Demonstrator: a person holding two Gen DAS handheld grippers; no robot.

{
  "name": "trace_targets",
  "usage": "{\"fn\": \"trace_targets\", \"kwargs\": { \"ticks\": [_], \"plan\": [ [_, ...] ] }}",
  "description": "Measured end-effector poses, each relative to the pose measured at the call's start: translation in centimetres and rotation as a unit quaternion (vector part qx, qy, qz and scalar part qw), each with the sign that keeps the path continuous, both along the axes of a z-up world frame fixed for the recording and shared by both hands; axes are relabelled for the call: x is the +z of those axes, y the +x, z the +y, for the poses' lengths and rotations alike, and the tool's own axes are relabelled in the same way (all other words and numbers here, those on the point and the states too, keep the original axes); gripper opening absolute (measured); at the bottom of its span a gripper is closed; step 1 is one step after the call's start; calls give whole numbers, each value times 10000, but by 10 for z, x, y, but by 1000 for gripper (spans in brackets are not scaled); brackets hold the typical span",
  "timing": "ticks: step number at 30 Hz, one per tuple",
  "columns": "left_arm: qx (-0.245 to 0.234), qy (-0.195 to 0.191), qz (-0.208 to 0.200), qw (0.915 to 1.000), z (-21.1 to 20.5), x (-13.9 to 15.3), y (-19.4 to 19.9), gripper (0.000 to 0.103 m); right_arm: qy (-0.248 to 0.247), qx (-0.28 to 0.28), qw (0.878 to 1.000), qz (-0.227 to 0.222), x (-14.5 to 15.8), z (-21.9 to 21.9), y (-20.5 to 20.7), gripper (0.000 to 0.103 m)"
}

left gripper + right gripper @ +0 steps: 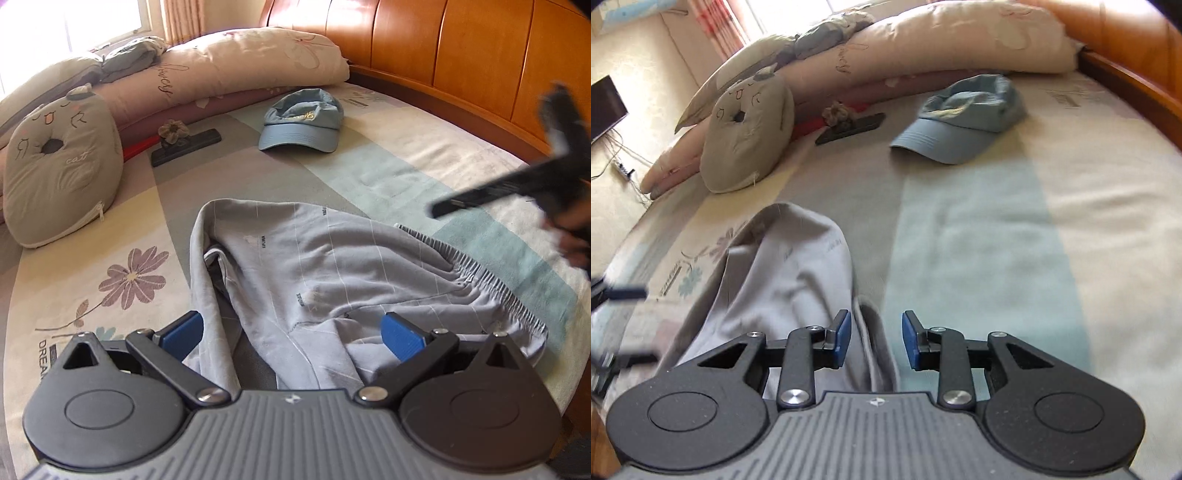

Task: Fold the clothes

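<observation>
**Lin:** Both tongs are spread now, yes? On the left gripper [291, 332] I see the blue pads far apart, with the grey trousers [332, 266] lying loose between and under them, and nothing pinched.

**Omar:** Yes. The right gripper [876, 339] is also parted, only less wide. A fold of the grey cloth lies below its gap, but the pads do not press it. In the left view this gripper is a dark blur at the far right, above the cloth.

**Lin:** Where are the trousers exactly?

**Omar:** On the near part of the bed sheet [424, 166], just in front of both tongs. The blue cap [301, 122] and the cat cushion [59, 166] are well apart from them, on the far side.

**Lin:** How to do this step well?

**Omar:** I think each gripper should take one clean edge, not a bundle. The left one can close on the crumpled leg near it, the right one on the waistband [491, 273]. Then pull the cloth flat before any fold, because it is bunched in the middle.

**Lin:** Which way does it point?

**Omar:** The elastic waistband is at the right. The long axis runs roughly from right to left, and the legs bend back toward the near side at the left end.
</observation>
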State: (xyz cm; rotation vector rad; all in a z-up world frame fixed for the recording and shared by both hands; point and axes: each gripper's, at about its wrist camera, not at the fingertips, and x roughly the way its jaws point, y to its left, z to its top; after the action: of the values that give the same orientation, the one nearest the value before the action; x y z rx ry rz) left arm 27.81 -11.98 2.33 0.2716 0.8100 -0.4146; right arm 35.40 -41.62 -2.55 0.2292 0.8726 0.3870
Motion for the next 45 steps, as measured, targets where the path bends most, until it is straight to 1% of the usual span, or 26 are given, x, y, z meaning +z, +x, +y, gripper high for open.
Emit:
{"fn": "trace_targets", "kwargs": {
  "ticks": [3, 6, 11, 16, 19, 22, 23, 24, 25, 26, 29, 32, 35, 38, 41, 45],
  "plan": [
    [163, -7, 53, 9999, 5, 0, -6, 102, -177, 163, 9996, 116, -12, 18, 19, 35],
    [298, 25, 56, 9995, 10, -1, -9, 102, -363, 262, 9987, 227, -21, 26, 18, 35],
    [425, 45, 106, 9990, 13, -6, -9, 102, -419, 143, 9985, 320, -31, 19, 15, 35],
    [387, 91, 170, 9991, 6, -11, -11, 102, -566, 342, 9974, 294, -37, 30, 25, 35],
    [289, 115, 134, 9994, 1, -10, -15, 102, -618, 587, 9960, 283, -40, 38, 26, 37],
    [261, 125, 107, 9995, 0, -9, -17, 102, -916, 1066, 9899, 177, -38, 55, 18, 37],
    [281, 124, 104, 9995, 0, -9, -16, 102, -1031, 1175, 9876, 110, -37, 59, 16, 34],
    [299, 124, 98, 9994, 0, -9, -16, 102, -1085, 1208, 9867, 38, -34, 60, 16, 22],
    [315, 125, 92, 9994, 0, -8, -16, 102, -1138, 1240, 9857, -34, -32, 62, 15, 13],
    [331, 125, 86, 9993, 0, -8, -16, 102, -1170, 1246, 9852, -108, -29, 62, 15, 13],
    [379, 134, 61, 9992, 1, -6, -16, 102, -986, 898, 9907, -278, -18, 49, 24, 12],
    [454, 160, 45, 9988, 3, -5, -16, 102, -825, 590, 9942, -354, -10, 35, 38, 12],
    [592, 112, 10, 9982, 7, -2, -15, 102, -905, 252, 9942, -519, -6, 21, 53, 12],
    [754, -32, 37, 9971, 13, 0, -13, 102, -826, -104, 9954, -481, -9, 2, 72, 12],
    [843, -18, 17, 9964, 17, 2, -13, 102, -783, -414, 9951, -435, -11, -15, 91, 12],
    [904, 27, -26, 9959, 23, 4, -16, 102, -873, -970, 9900, -527, -10, -34, 108, 12]
  ]
}}
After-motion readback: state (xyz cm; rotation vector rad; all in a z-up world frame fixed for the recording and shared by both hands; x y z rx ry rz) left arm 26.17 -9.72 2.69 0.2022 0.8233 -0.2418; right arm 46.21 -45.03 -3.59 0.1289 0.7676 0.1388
